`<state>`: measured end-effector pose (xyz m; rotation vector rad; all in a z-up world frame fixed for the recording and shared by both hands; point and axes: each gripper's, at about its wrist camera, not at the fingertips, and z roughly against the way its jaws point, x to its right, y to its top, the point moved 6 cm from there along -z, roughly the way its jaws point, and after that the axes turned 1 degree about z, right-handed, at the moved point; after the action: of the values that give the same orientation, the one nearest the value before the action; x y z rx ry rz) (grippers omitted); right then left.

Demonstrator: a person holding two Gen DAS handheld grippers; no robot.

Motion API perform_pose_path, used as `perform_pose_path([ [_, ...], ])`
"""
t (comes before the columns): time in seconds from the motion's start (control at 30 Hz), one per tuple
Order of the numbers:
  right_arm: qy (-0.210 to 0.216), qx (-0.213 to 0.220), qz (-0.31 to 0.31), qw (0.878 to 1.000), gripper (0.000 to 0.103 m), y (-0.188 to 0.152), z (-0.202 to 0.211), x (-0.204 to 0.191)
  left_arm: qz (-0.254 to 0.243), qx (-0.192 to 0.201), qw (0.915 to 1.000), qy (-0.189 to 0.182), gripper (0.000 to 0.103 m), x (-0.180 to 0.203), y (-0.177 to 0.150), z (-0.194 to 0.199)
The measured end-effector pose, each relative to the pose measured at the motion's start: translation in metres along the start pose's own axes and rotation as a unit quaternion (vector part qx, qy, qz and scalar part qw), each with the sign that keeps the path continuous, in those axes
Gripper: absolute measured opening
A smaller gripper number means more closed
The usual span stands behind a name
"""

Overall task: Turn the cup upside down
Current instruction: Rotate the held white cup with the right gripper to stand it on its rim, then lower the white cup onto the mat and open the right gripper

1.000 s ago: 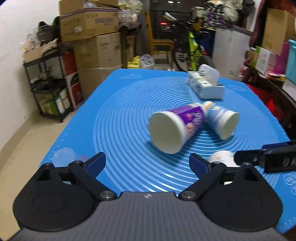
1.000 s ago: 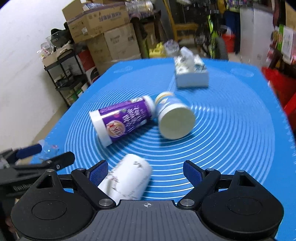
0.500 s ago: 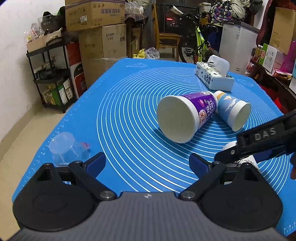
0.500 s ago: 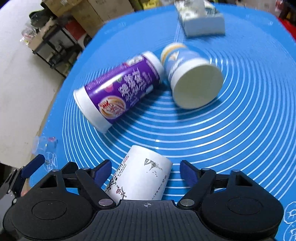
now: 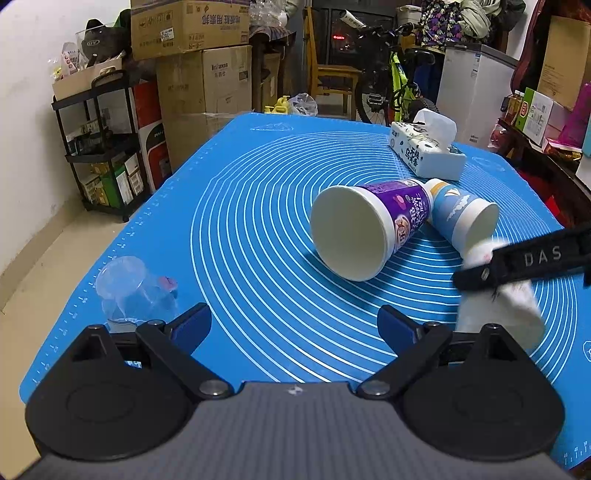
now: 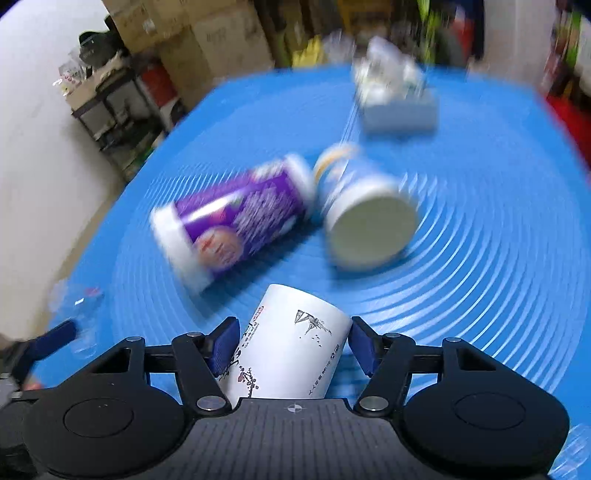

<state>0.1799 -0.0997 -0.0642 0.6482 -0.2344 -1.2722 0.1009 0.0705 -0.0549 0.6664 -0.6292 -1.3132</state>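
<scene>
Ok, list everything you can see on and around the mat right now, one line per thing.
white cup: one, white with ink drawings, between the right gripper's pads at the near edge.
purple cup: one, purple and white, lying on its side mid-mat.
blue cup: one, blue and white, lying on its side, base against the purple cup's base.
clear plastic cup: one, transparent, near left edge of the mat.
tissue box: one, white, far right of the mat.
mat: one, blue with white rings, covering the table.
cardboard boxes: several, brown, stacked beyond the mat.
bicycle: one, green and black, background.
left hand-held gripper: open, empty.
right hand-held gripper: shut on the white cup.
</scene>
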Motion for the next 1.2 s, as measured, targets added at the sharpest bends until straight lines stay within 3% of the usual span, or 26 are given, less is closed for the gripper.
perform_pose_path([
  [0.1,-0.09,0.08,0.077,0.99,0.067,0.004,0.011,0.0,0.006,0.003,0.9999,-0.007,0.096,0.001,0.001,0.0],
  [0.17,-0.123,0.119,0.121,0.978,0.067,0.0,0.014,-0.002,0.008,0.004,0.9999,-0.011,0.096,0.002,0.001,0.0],
  [0.3,-0.158,0.161,0.18,0.957,0.068,-0.013,0.01,-0.001,0.004,0.005,0.9999,-0.01,0.096,0.006,0.0,0.0],
  [0.4,-0.157,0.179,0.194,0.952,0.068,-0.024,0.017,0.0,-0.001,0.005,0.9999,-0.015,0.096,0.01,-0.001,0.0],
  [0.6,-0.147,0.176,0.19,0.955,0.069,-0.04,0.033,-0.001,-0.005,0.001,0.9997,-0.023,0.096,0.015,-0.005,0.0],
  [0.73,-0.12,0.155,0.158,0.968,0.069,-0.047,0.036,0.003,-0.013,-0.001,0.9995,-0.029,0.096,0.021,-0.008,0.002],
  [0.83,-0.117,0.153,0.151,0.97,0.069,-0.05,0.038,0.007,-0.021,0.001,0.9994,-0.027,0.096,0.025,-0.01,0.005],
  [1.0,-0.105,0.162,0.143,0.971,0.079,-0.055,0.052,0.007,-0.026,0.006,0.9991,-0.033,0.096,0.03,-0.011,0.014],
  [1.2,-0.091,0.167,0.104,0.976,0.082,-0.073,0.083,0.021,-0.04,0.012,0.9981,-0.046,0.096,0.044,-0.016,0.028],
])
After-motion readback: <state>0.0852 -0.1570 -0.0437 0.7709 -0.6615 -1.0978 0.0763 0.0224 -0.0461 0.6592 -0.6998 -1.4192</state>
